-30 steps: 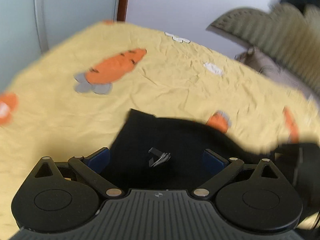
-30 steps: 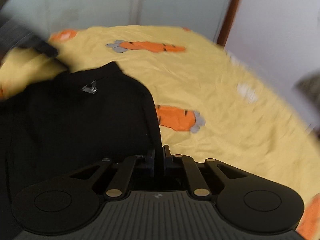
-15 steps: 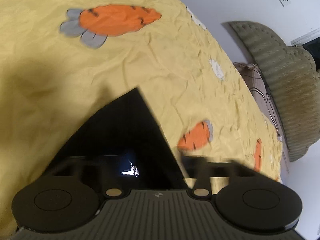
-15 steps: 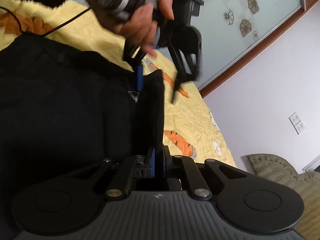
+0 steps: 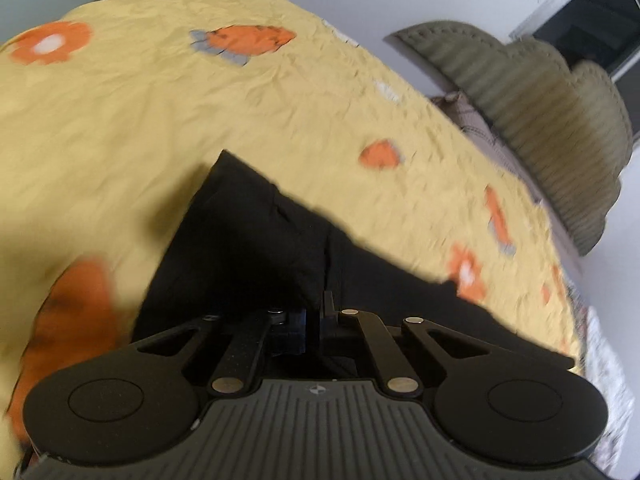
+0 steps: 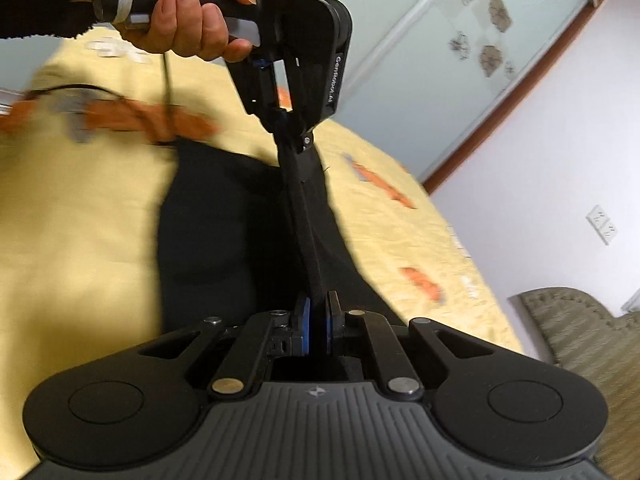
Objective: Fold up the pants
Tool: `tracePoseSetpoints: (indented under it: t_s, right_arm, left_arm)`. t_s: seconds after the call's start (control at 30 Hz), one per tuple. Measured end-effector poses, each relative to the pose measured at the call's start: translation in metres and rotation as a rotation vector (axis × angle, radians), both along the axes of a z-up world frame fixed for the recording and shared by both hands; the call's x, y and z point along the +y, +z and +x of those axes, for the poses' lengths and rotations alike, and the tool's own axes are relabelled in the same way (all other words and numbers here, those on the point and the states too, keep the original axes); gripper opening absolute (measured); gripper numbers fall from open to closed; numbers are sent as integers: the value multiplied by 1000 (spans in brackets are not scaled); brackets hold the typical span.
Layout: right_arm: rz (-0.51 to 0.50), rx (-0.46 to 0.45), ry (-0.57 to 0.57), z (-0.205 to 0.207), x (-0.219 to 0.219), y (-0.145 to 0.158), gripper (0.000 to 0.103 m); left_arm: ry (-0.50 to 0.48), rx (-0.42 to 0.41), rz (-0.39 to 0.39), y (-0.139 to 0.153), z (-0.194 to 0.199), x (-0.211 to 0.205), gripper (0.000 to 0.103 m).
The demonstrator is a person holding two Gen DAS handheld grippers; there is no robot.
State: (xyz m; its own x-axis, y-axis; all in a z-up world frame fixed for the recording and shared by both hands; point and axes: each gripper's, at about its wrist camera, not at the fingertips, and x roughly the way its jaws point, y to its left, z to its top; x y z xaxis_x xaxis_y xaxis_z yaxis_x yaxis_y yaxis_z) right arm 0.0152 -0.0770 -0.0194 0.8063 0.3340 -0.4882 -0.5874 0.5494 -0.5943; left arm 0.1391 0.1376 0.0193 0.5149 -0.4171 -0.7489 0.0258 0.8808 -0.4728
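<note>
Here both grippers pinch the black pants along one edge, and that edge runs taut between them above the yellow sheet. The right gripper has its blue pads closed down to the thickness of the cloth, which rises from them as a tight band. At the far end of that band, in the right view, the left gripper is held by a hand and clamps the other end. The left view shows the left gripper's jaws nearly meeting, with dark fabric between them. The rest of the pants hangs and trails onto the sheet, below and to the left of the band.

The step looks like lifting the edge to carry it over for a fold. To do it well, keep both grips firm and level so the edge stays straight. Move the two together toward the far side, and let the slack settle flat before lowering. Uneven pull would skew the crease.
</note>
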Motion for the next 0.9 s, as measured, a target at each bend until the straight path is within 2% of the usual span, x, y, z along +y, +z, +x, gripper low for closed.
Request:
tracePoseSetpoints:
  t_s: [0.13,0.2,0.33,0.37,0.4,0.43,0.5,0.57,0.6,0.67,0.73,0.8,0.9]
  right_arm:
    - [28,67,14,-21,9,-15,7]
    - [32,83,5,-32,14,-23,7]
    - [43,81,-24,-35,16,-28,7]
    - [54,81,-31,-36,16,-27,7]
    - [67,89,-44,-35,17,-27,7]
    - [71,102,-52,-34,23,-31,8]
    - [60,58,-53,-40,22,-38,9]
    - [50,16,-68,-59,16,-34,12]
    - [73,6,-84,-69,7,-27,12]
    - [117,-22,-166,-80,-13,-16,12]
    - [106,-71,-299,-89,-42,-13,12]
    - [62,-87,-411,-95,-72,-17,12]
    - [-42,-49,-527,-97,-111,-32,12]
  left_arm:
    - [21,16,63,-24,-28,8,5]
    - [36,26,69,-34,-33,12,6]
    - [26,-50,152,-26,-49,4,9]
    - [25,-62,178,-25,-52,1,11]
    - [26,-63,203,-26,-52,-1,21]
    - [27,-61,221,-27,-52,-2,26]
    - [31,-56,229,-23,-54,-2,31]
    - [41,-85,259,-13,-61,-5,35]
    - [55,-109,292,-8,-66,-7,42]
    - [78,-167,354,3,-77,-14,48]
    - [47,-222,379,14,-86,-27,56]
    - [-15,-257,360,23,-93,-46,60]
    - [-140,-277,289,30,-100,-81,66]
